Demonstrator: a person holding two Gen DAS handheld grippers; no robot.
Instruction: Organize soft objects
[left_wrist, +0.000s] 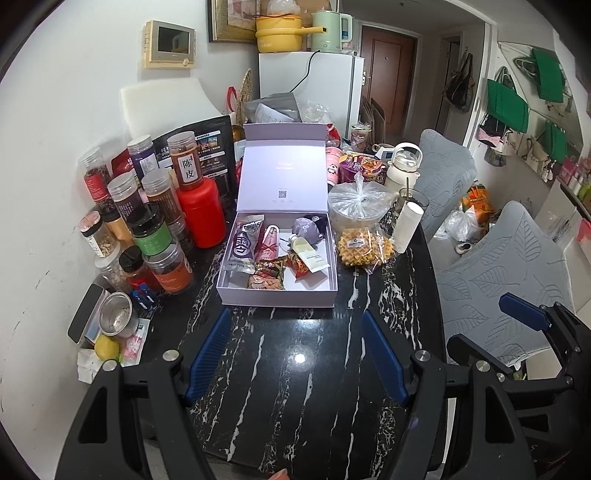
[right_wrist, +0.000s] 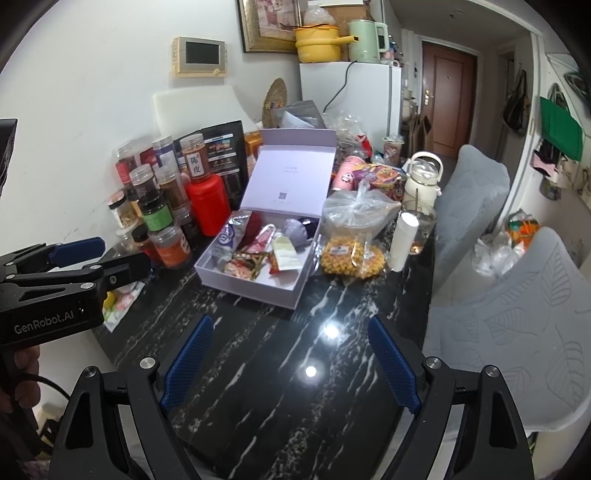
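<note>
Black marble table (left_wrist: 295, 369), white veins, pushed against a white wall. Two grey-covered chairs (left_wrist: 509, 266) along its right side.

Open white box (left_wrist: 277, 291) at mid-table, lid (left_wrist: 282, 173) standing upright at the back. Inside it, the soft goods: a silver-and-purple pouch (left_wrist: 242, 245) at the left, a pink packet (left_wrist: 269, 243) beside it, a grey-purple cloth bundle (left_wrist: 308, 229) in the back right corner, a cream tube (left_wrist: 308, 254), two snack bags (left_wrist: 267, 277) toward the front.

Just right of the box, outside it: a bag of yellow waffles (left_wrist: 364, 247) flat on the table, a knotted clear plastic bag (left_wrist: 360, 205) behind it, a white roll (left_wrist: 408, 225) upright.

Left of the box, a cluster of jars (left_wrist: 159, 221) and a red canister (left_wrist: 201, 214).

Left gripper (left_wrist: 295, 354): jaws apart, nothing between them, poised over bare table short of the box. Right gripper (right_wrist: 291, 365): same, spread and empty.
</note>
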